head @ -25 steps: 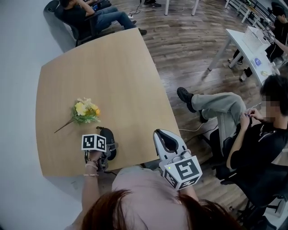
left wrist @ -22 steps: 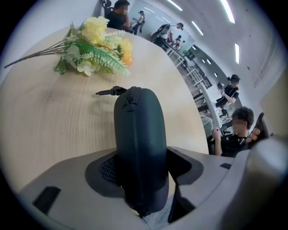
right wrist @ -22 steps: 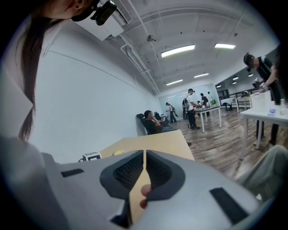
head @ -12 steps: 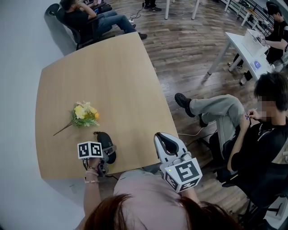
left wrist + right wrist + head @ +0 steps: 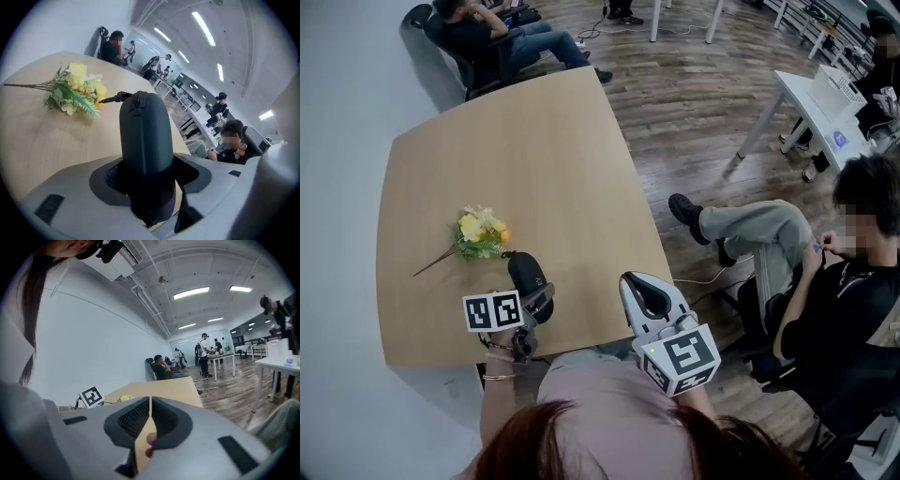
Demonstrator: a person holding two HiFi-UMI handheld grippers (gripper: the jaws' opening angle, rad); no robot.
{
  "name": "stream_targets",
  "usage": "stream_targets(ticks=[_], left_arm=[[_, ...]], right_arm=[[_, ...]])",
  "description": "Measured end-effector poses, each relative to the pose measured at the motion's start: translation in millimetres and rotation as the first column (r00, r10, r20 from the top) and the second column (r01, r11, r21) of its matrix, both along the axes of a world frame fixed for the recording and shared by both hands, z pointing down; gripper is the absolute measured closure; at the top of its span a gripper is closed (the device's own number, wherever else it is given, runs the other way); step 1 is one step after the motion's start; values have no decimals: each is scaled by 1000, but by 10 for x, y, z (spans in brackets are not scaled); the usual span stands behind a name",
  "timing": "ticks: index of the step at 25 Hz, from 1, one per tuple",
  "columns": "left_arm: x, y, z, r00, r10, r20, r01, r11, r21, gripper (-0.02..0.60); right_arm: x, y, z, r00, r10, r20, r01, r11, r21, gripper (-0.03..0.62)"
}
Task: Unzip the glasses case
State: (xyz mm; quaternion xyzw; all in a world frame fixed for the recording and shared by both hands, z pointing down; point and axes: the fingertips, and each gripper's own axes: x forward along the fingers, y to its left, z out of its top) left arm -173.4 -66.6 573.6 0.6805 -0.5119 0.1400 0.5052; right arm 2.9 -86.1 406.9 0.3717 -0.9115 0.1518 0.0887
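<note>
Case [image 5: 143, 131] end apparently hidden in tool [image 5: 146, 174]

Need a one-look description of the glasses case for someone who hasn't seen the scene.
At the light wooden table, look toward its near edge on the left, beside the yellow artificial flower sprig. The dark grey, capsule-shaped zip-up glasses case is clamped in the left tool. Unlike the leafy sprig, it is smooth, dark and has a zip seam along its length.

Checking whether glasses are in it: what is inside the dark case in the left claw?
The glasses case, gripped by the left claw, looks zipped shut; only its dark shell and zipper pull show. Any contents are covered.
</note>
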Motion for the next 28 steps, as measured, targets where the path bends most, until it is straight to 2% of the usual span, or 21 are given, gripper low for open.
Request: stream_targets(ticks=[5, 11, 21, 28], left_arm=[[70, -129, -340, 999, -15, -28, 18, 990, 137, 313], [139, -273, -749, 998, -21, -55, 35, 960, 276, 314], [296, -458, -1308, 991, 7, -137, 56, 892, 448, 316], [391, -501, -1658, 966, 8, -259, 134, 841, 525, 316]], right_arm=[[-20, 1, -12, 1000, -9, 2, 9, 1000, 10, 582], [-29, 16, -24, 1000, -21, 3, 21, 1000, 15, 582], [-77, -20, -43, 999, -40, -3, 40, 999, 29, 582], [-96, 40, -46, 998, -61, 8, 61, 998, 25, 582]])
